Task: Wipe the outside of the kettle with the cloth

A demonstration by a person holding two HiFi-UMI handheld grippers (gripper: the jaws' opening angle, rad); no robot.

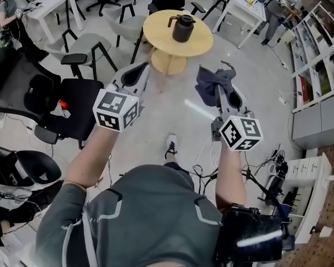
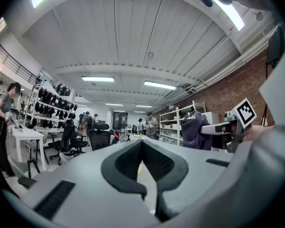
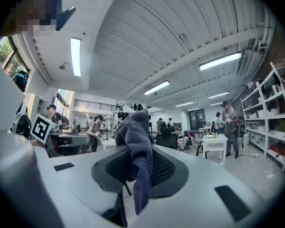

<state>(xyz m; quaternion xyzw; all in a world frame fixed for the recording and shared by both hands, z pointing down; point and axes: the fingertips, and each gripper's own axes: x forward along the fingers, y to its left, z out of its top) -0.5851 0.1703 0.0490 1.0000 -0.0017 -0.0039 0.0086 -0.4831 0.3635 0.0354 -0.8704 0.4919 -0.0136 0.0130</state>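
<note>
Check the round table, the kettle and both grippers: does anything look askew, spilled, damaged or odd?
Nothing stands out. The black kettle stands upright on the round wooden table, no spill visible around it. The dark cloth is clamped, bunched, in the right gripper; the left gripper is shut and empty.

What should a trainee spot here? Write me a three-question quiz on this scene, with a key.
1. True or false: the black lidded kettle stands on the round light-wood table.
2. What is clamped in the right tool? A) nothing B) the grey-blue towelling cloth C) a yellow sponge
3. Fill in: the left tool has its jaws ____, with nothing between them.

Key: 1 true; 2 B; 3 shut.
</note>
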